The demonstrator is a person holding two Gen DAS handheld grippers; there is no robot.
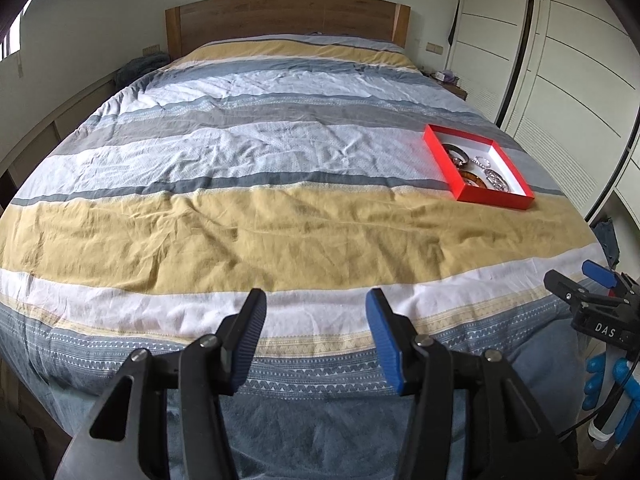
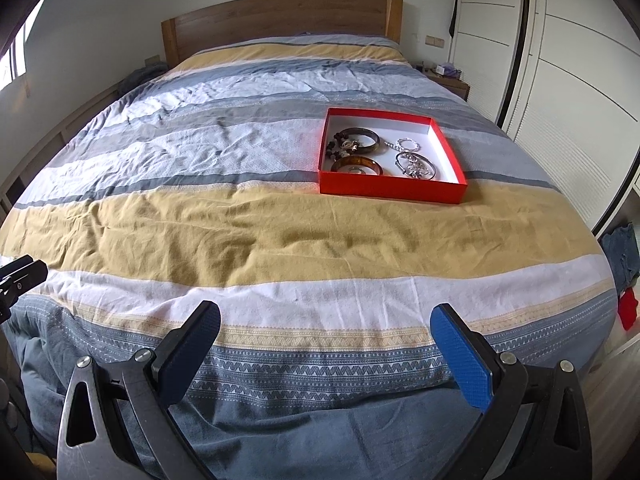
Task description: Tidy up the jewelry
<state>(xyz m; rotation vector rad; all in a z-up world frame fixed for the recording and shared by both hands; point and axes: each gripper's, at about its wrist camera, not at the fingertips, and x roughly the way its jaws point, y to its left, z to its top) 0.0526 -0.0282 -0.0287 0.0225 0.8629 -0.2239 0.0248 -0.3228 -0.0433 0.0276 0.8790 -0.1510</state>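
A shallow red box [image 2: 392, 190] with a white inside lies on the striped bedspread, right of the bed's middle. In it are a dark bangle [image 2: 362, 136], an amber bangle [image 2: 356, 165], dark beads [image 2: 335, 146] and silver bracelets [image 2: 416, 164]. The same red box [image 1: 496, 196] shows far right in the left wrist view. My left gripper [image 1: 315, 296] hangs open over the near edge of the bed, nothing between its blue pads. My right gripper [image 2: 325, 310] is also open and empty, well short of the box. Each gripper shows at the edge of the other's view.
A wooden headboard [image 2: 280, 20] stands at the far end and white wardrobe doors [image 2: 560, 100] run along the right. A nightstand [image 2: 448, 80] sits beside the bed. Denim cloth [image 2: 622, 252] and something red [image 2: 628, 310] lie on the floor at right. A blue-gloved hand [image 1: 604, 380] holds the right gripper.
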